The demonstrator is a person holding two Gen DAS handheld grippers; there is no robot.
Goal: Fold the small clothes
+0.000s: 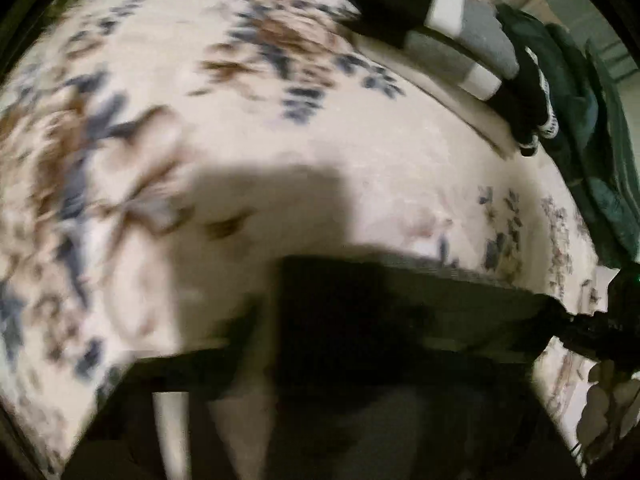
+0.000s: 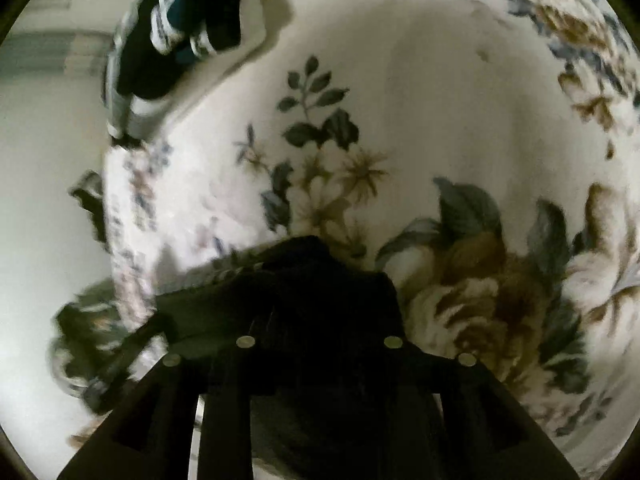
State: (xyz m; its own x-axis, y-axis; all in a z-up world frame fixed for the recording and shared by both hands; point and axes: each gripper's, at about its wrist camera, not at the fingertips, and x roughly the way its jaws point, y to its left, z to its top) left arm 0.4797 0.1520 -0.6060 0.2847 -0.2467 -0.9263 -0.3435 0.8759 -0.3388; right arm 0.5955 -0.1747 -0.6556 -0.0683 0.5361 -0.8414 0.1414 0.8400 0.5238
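Observation:
A dark garment (image 1: 400,292) fills the lower middle of the left wrist view and covers the fingertips of my left gripper (image 1: 344,360), which is shut on it. The cloth runs right in a taut band to my right gripper (image 1: 612,320) at the frame's edge. In the right wrist view the same dark garment (image 2: 312,280) is bunched between the black fingers of my right gripper (image 2: 320,320), which is shut on it. A strip of it trails off to the lower left. Both views are blurred.
The floral bedsheet (image 1: 240,120) (image 2: 440,80) lies under everything. A stack of folded black, white and grey clothes (image 1: 452,28) (image 2: 176,20) sits near the bed's edge, with a dark green garment (image 1: 592,120) beside it. Pale floor (image 2: 40,200) shows beyond the edge.

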